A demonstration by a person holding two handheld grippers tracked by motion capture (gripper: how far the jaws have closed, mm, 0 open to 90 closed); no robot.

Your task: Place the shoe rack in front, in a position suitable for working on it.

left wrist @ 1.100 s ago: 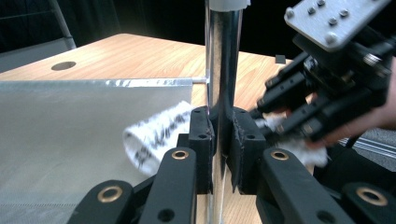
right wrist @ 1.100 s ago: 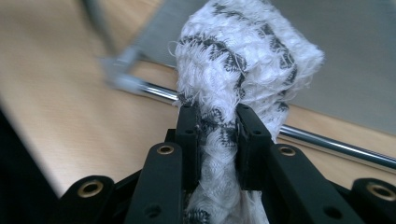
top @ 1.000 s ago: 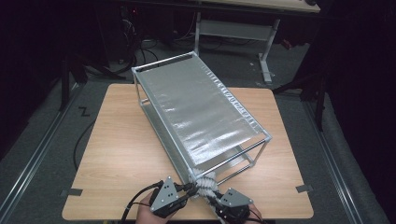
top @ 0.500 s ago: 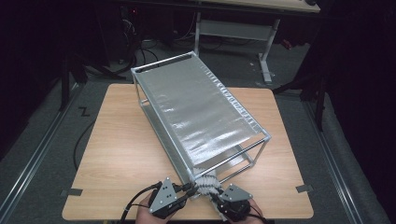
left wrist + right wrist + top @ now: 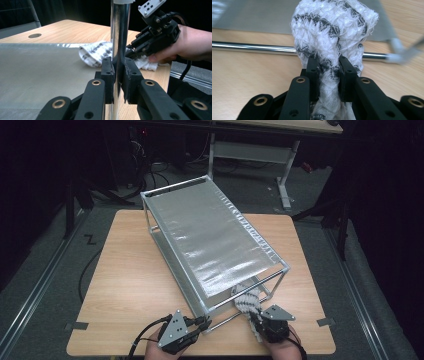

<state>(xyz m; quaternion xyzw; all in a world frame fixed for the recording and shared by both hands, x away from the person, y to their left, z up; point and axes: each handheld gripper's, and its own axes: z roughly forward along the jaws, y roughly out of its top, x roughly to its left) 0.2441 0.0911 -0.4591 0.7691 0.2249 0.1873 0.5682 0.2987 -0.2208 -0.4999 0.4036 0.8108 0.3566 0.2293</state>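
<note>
Left gripper (image 5: 117, 75): jaws closed tight on the chrome post (image 5: 120, 37) of the rack (image 5: 215, 232). The post is standing upright between the two pads and running up past them. In the high view this gripper (image 5: 202, 324) is sitting at the near edge of the table (image 5: 125, 285), gripping the rack's near corner.

Right gripper (image 5: 328, 72): jaws pinching a bunched cloth (image 5: 332, 30), white with a black pattern. The cloth is filling the gap between the pads, bulging out above them and trailing down below them. Just beyond the jaws a chrome rail (image 5: 254, 47) is lying across, with the cloth in front of it. In the high view this gripper (image 5: 257, 322) is sitting just right of the left one, and the cloth (image 5: 247, 299) is reaching from it toward the rack's open near end.

Rack: metal frame with a silvery sheet top, standing at an angle across the table, stretching away from both grippers.

Seen along the left gripper, the right gripper (image 5: 133, 51) and its hand (image 5: 180, 43) are lying beyond the post, to its right, with the cloth (image 5: 97, 53) touching the tabletop.
</note>
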